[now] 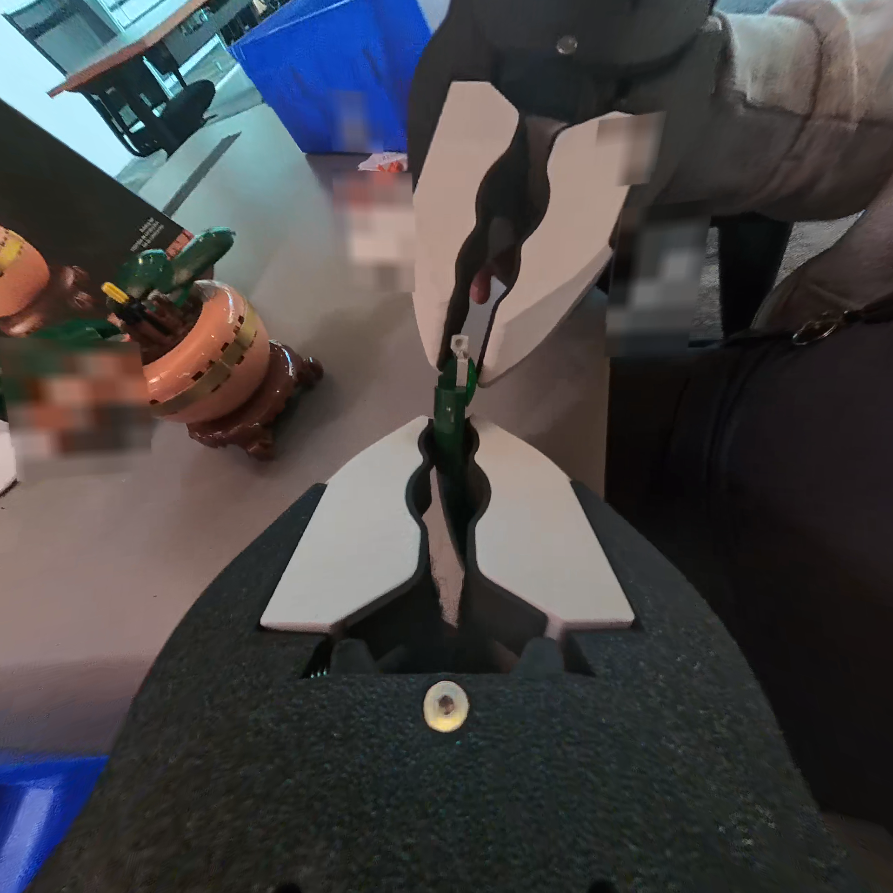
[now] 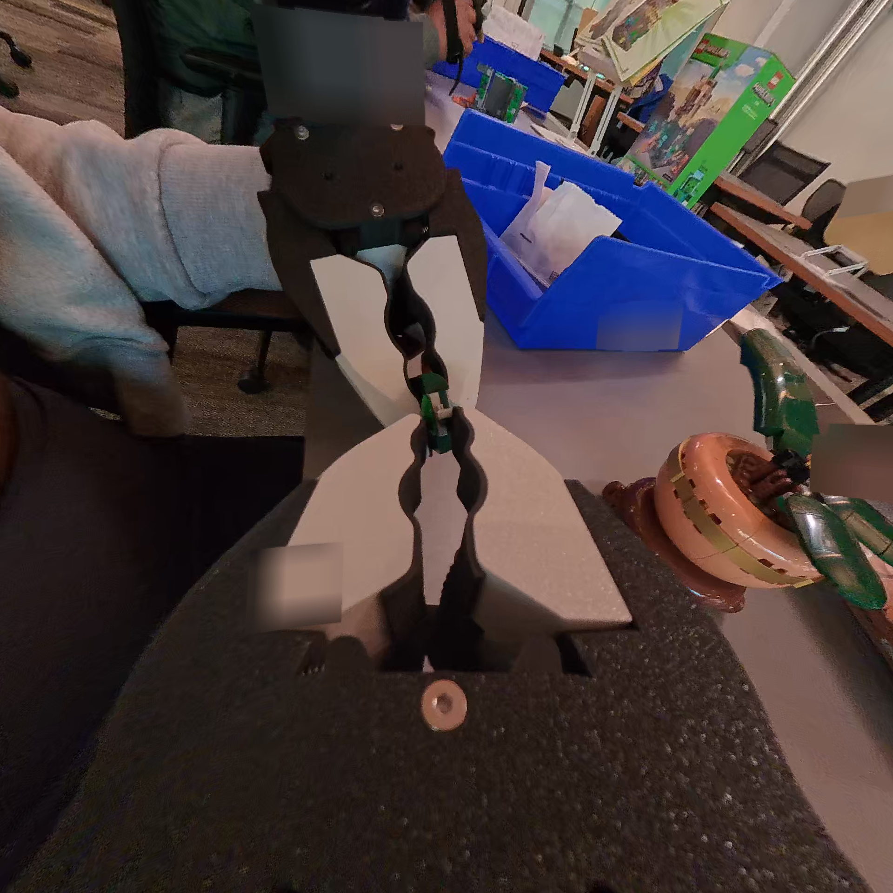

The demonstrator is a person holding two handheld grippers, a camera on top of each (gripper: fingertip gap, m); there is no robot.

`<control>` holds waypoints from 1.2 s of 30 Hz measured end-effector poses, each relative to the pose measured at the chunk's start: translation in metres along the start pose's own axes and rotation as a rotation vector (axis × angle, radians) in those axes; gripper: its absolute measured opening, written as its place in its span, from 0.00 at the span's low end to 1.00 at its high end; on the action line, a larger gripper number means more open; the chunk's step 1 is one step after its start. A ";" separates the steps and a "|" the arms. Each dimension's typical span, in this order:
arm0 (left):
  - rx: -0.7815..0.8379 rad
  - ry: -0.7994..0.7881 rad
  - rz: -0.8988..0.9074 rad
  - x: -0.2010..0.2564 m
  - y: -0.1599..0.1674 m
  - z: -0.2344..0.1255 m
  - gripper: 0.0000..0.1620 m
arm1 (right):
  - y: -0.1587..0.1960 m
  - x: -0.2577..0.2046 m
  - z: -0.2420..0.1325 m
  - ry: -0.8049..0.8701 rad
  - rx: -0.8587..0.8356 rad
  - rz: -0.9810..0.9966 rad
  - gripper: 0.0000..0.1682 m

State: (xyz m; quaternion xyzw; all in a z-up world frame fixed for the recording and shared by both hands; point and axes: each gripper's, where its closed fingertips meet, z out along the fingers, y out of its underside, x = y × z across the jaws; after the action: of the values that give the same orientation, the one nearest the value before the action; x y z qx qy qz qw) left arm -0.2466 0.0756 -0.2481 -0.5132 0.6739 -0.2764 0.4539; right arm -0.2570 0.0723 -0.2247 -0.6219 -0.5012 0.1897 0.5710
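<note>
My left gripper (image 1: 449, 427) is shut on the lower end of a small dark green brick stem (image 1: 448, 410). My right gripper (image 1: 461, 374) comes in from above, tip to tip with it, and is shut on the stem's other end, where a green leaf piece and a small clear stud (image 1: 459, 344) sit. In the right wrist view my right gripper (image 2: 437, 427) pinches the green piece (image 2: 439, 437), and the left gripper (image 2: 425, 384) faces it, closed on the far end. The piece is held in the air above the grey table (image 1: 121, 555).
A brick-built plant in a tan pot on a brown stand (image 1: 212, 357) stands on the table to the left, also in the right wrist view (image 2: 715, 517). A blue bin with white bags (image 2: 628, 290), a black box (image 1: 72, 203) and green boxes (image 2: 715, 111) are around. A sleeve (image 2: 121, 208) shows. My left and right fingertips are right by each other.
</note>
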 end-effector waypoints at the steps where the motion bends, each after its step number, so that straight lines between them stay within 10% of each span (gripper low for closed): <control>1: 0.008 0.012 -0.036 0.000 0.000 0.000 0.06 | 0.000 0.002 0.000 0.020 0.001 -0.018 0.06; 9: -0.013 -0.023 -0.169 -0.010 0.003 0.005 0.05 | -0.005 0.018 -0.006 0.205 -0.029 -0.172 0.07; 17: 0.165 -0.335 -0.385 -0.055 -0.016 -0.007 0.06 | -0.018 0.042 0.006 0.390 0.152 0.453 0.16; 23: 0.303 -0.285 -0.609 -0.054 -0.027 -0.008 0.05 | -0.032 0.054 0.009 0.505 0.114 0.288 0.11; 36: 0.202 -0.679 0.014 -0.060 -0.039 -0.021 0.05 | -0.035 0.050 0.001 0.460 0.199 0.401 0.12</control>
State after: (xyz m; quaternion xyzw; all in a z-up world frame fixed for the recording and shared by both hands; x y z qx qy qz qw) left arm -0.2443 0.1173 -0.1864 -0.5237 0.4571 -0.1522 0.7026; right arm -0.2509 0.1094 -0.1767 -0.6758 -0.2054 0.2009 0.6788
